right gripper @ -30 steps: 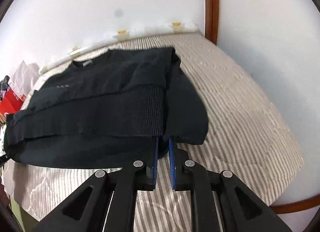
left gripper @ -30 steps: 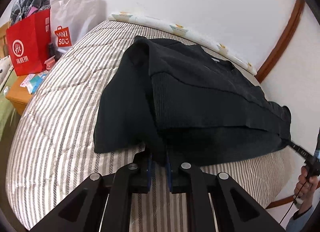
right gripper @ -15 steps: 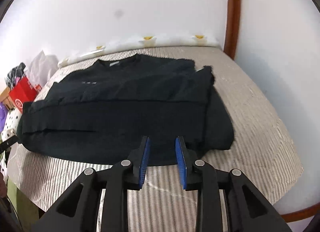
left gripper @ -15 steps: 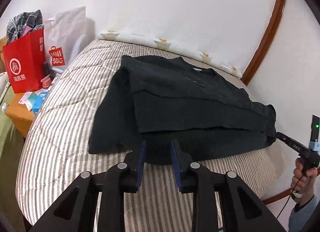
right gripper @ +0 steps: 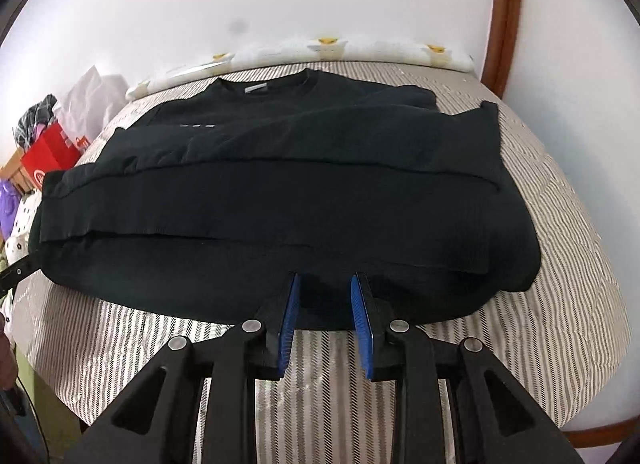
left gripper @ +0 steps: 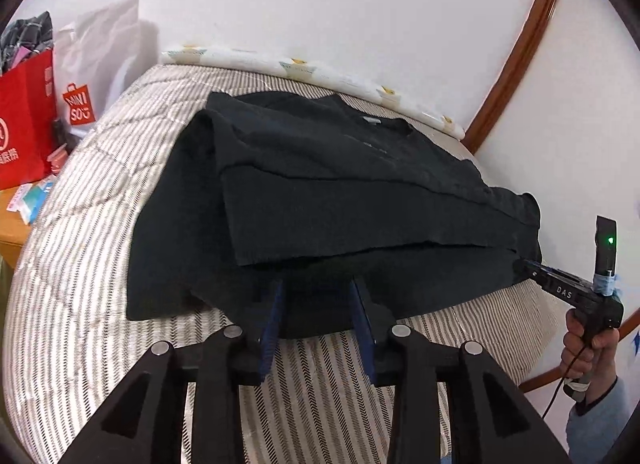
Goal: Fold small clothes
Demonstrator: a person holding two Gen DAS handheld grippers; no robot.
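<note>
A black sweatshirt (left gripper: 340,200) lies on the striped bed (left gripper: 80,264), its lower part folded up over the chest, neck label toward the wall. It also shows in the right wrist view (right gripper: 280,192). My left gripper (left gripper: 316,296) is open and empty, its blue pads just at the garment's near edge. My right gripper (right gripper: 324,292) is open and empty at the same near edge, further right. The right gripper also shows in the left wrist view (left gripper: 532,270), at the garment's right end.
A red paper bag (left gripper: 24,120) and a white Miniso bag (left gripper: 92,76) stand left of the bed on a wooden side table (left gripper: 10,240). A white wall and brown wooden trim (left gripper: 516,56) lie behind. A rolled patterned cloth (right gripper: 360,50) lines the bed's far edge.
Both grippers were shut on the garment's near edge a second ago. They let go, opened wide and drew back a little. The folded sweatshirt now lies flat.
</note>
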